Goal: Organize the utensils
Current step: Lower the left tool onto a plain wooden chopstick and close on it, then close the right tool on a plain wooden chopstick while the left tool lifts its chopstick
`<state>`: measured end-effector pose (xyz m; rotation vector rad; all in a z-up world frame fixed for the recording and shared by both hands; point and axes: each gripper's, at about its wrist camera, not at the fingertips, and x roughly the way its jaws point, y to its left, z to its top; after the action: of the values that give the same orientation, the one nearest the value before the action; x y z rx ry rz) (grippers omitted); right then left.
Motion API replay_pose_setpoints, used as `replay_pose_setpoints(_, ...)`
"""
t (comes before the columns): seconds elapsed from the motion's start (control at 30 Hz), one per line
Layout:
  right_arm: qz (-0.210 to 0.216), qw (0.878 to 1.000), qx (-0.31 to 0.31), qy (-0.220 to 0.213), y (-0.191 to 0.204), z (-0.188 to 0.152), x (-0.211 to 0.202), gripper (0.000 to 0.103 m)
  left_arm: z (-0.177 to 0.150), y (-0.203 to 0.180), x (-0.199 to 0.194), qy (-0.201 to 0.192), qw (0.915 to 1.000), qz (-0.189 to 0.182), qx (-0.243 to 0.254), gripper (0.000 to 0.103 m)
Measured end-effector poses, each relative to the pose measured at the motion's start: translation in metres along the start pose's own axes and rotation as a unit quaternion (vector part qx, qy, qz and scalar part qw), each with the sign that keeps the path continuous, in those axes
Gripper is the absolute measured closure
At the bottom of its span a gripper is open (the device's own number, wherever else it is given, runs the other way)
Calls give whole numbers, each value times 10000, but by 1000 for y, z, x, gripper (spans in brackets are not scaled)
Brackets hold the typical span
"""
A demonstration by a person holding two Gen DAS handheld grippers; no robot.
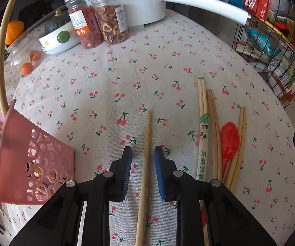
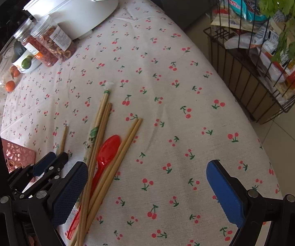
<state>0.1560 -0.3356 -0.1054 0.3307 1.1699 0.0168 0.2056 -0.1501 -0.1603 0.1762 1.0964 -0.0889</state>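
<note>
One bare wooden chopstick [image 1: 145, 170] lies alone on the cherry-print table [image 1: 126, 78], running lengthwise between the pads of the left tongs [image 1: 143, 151]. Those jaws stand narrowed around it with a gap showing on each side, so the pads do not press the stick. Just to its right lies the rest of the utensils in a loose bundle: a paper-sleeved pair of chopsticks [image 1: 203, 135], several bare chopsticks [image 1: 214, 131] and a red plastic spoon [image 1: 230, 141] partly under them (its handle is hidden beneath the sticks in the left wrist view). A pink perforated basket [image 1: 24, 160] sits at the left edge of the table, well apart from the bundle.

The right tongs [image 2: 147, 176] hang over the table with jaws spread wide and nothing between the pads; the left pad sits just beside the bundle. At the far end stand two jars of dried fruit [image 1: 98, 20] and a white pot [image 1: 139, 2].
</note>
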Motion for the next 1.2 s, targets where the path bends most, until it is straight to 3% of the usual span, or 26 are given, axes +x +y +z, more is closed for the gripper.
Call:
replay_pose_setpoints(0.03,-25,10000,44,23,-3,0,2,6,1,1,-1,29,10000,-26,12,80)
replay_pose_setpoints(0.1,-80,9999,138,61,-8,0,3,6,2,2,-3,138,9997,-180,-3,97)
replay_pose_setpoints(0.2,-109,9996,224,89,-13,-2,3,6,-4,2,-12,138,9995,-259,81,97)
replay_pose_setpoints(0.5,-201,9996,206,-5,-11,-7,-7,6,-28,8,-85,-430,9955,-734,416,97)
replay_pose_setpoints(0.77,-227,9997,7,12,8,-6,5,6,-56,43,-157,-1109,9845,-1197,645,97)
replay_pose_setpoints(0.9,-87,9997,-239,-12,22,-3,17,8,-73,74,-168,-1358,9803,-1386,356,97)
replay_pose_setpoints(0.97,-56,9995,-321,-6,28,0,25,17,-75,88,-166,-1452,9792,-1411,128,98)
replay_pose_setpoints(1.13,254,9991,-306,137,39,9,49,56,-74,109,-164,-1599,9734,-1638,-97,97)
replay_pose_setpoints(1.2,357,9989,-279,146,44,14,57,64,-76,115,-161,-1596,9723,-1699,-142,97)
